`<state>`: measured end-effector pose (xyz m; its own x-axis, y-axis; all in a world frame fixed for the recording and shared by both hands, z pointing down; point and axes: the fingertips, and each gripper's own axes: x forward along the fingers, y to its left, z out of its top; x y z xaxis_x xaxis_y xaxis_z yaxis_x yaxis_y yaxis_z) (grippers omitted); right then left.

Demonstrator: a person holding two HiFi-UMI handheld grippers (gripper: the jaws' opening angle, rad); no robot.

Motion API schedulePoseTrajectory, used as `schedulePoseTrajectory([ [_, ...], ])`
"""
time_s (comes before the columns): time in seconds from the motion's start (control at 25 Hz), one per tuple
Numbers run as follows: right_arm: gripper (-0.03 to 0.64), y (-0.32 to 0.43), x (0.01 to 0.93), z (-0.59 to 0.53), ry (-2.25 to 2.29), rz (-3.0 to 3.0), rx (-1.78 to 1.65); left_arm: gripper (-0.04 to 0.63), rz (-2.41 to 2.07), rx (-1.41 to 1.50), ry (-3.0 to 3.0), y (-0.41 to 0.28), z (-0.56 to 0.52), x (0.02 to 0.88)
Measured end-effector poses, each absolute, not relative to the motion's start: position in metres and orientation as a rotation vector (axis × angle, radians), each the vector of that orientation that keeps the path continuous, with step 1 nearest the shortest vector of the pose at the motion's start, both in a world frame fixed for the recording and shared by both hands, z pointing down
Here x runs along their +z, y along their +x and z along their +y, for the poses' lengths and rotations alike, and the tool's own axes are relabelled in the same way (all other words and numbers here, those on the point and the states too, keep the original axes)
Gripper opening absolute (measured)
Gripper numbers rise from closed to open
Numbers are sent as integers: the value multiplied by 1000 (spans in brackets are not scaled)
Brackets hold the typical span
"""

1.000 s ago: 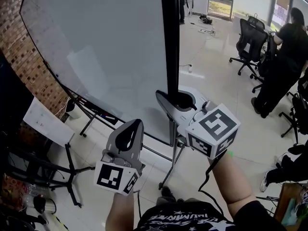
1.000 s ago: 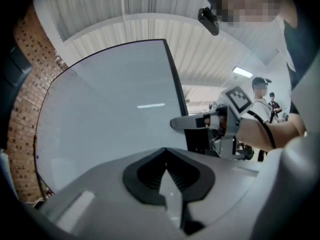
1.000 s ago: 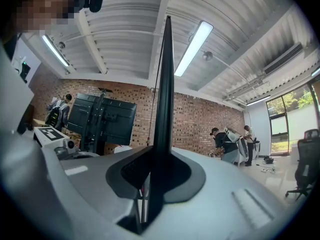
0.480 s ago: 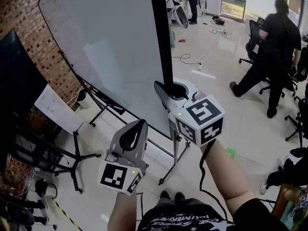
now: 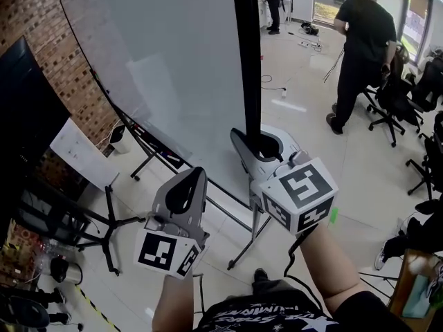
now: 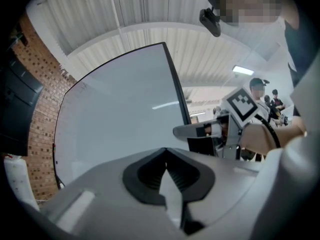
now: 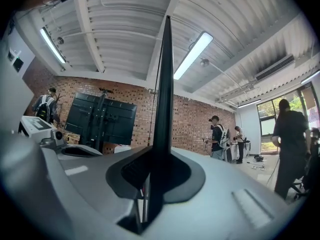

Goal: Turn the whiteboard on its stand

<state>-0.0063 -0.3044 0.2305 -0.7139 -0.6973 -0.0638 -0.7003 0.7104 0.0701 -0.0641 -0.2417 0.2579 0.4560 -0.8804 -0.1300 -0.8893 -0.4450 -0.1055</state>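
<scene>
The big whiteboard [image 5: 173,68] stands on its stand [image 5: 246,244] on the shiny floor [image 5: 304,116]. It is tilted, and its white face looks toward the person with the grippers. A black frame runs round it.

The right gripper [image 5: 263,144] is at the board's right edge. Its fingers are closed on the thin black frame and hold it tight. In the right gripper view, the frame [image 7: 164,84] goes straight up from between the fingers of the right gripper [image 7: 155,176], like a tall dark stick.

The left gripper [image 5: 183,192] is lower down and to the left, in front of the white face. It does not touch the board. In the left gripper view, the fingers of the left gripper [image 6: 166,171] are closed with their tips together, and nothing is in them. Behind them is the white board [image 6: 120,114].

A red brick wall [image 5: 41,26] is behind the board. A big dark screen [image 7: 102,119] hangs on the brick wall. A person in black clothes [image 5: 360,40] stands well away on the right, near some black office chairs [image 5: 394,95].
</scene>
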Motion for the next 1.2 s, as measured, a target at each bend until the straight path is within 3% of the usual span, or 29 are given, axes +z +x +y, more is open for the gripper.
schedulePoseTrajectory([
  [1.2,57,3,218,-129,-1353,2780,183,-5,1293,112,-2722,-64,-91,272],
])
